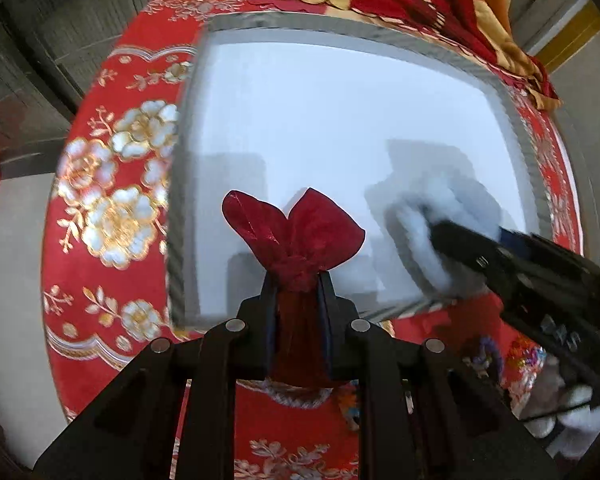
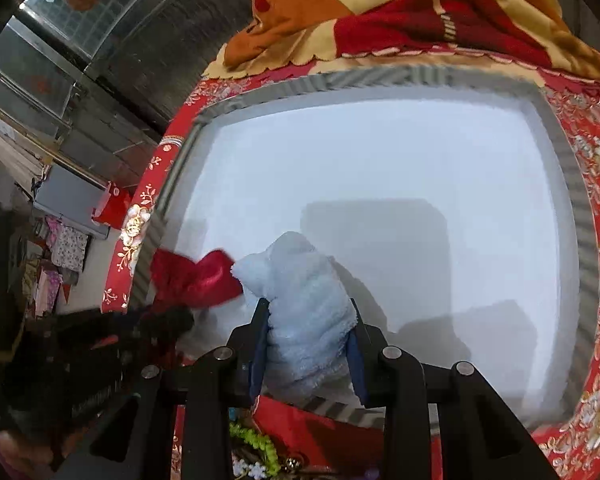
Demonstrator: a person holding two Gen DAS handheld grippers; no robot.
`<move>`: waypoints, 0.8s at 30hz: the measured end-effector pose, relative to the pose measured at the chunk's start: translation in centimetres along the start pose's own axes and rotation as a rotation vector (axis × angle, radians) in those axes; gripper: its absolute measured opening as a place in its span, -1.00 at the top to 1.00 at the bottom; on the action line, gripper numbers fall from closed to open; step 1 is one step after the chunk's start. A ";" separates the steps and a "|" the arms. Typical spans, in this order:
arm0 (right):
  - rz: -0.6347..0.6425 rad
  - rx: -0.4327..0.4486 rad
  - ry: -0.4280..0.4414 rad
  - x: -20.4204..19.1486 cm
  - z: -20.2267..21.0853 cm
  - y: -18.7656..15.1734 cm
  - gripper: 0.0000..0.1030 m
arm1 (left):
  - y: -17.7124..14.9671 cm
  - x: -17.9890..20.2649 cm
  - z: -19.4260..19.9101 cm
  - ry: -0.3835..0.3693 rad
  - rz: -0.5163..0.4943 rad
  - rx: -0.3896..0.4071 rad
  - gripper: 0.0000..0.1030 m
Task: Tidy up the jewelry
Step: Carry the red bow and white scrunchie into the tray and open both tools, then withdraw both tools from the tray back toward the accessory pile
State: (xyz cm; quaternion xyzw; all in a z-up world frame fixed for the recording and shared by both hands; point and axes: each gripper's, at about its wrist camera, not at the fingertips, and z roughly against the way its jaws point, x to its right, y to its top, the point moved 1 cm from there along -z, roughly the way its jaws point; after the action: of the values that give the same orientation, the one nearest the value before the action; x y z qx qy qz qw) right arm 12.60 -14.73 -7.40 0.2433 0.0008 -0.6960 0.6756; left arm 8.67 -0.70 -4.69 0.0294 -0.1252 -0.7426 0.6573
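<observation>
My left gripper (image 1: 298, 284) is shut on the tied neck of a dark red velvet pouch (image 1: 300, 236), whose flared top stands up above the fingers. The pouch hangs over the near edge of a white tray (image 1: 340, 26) with a grey striped rim. My right gripper (image 2: 308, 308) is shut on a fluffy light-blue pouch (image 2: 300, 280), also above the tray's near side. In the left wrist view the right gripper (image 1: 436, 236) and blue pouch (image 1: 416, 232) come in blurred from the right. In the right wrist view the red pouch (image 2: 196, 276) and left gripper (image 2: 168, 320) sit close on the left.
The tray (image 2: 380, 76) lies on a round table under a red floral cloth (image 1: 112, 200). Loose bead jewelry (image 2: 256, 448) lies on the cloth just in front of the tray. A folded orange and red blanket (image 2: 340, 12) lies behind the tray's far rim.
</observation>
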 end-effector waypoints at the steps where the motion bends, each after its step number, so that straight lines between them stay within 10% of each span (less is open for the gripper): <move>1: -0.002 0.001 0.000 0.0 -0.3 0.2 0.37 | 0.0 0.1 0.1 0.004 -0.002 0.001 0.70; 10: 0.000 -0.002 0.019 -0.4 -1.4 1.3 0.15 | 2.2 -0.7 0.2 0.028 0.058 0.042 0.67; 16: 0.006 0.025 0.037 -0.4 0.4 0.7 0.00 | 1.5 -0.9 0.3 -0.006 0.104 0.047 0.01; 24: 0.075 0.118 -0.026 -0.8 6.1 -1.2 0.00 | -0.9 -0.3 3.7 0.046 0.093 0.140 -0.05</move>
State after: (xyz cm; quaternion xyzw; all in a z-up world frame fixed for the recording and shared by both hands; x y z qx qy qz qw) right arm 9.41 -15.87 -2.12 0.2735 -0.0581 -0.6722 0.6855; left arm 7.07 0.22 -1.40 0.0862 -0.1629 -0.6999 0.6900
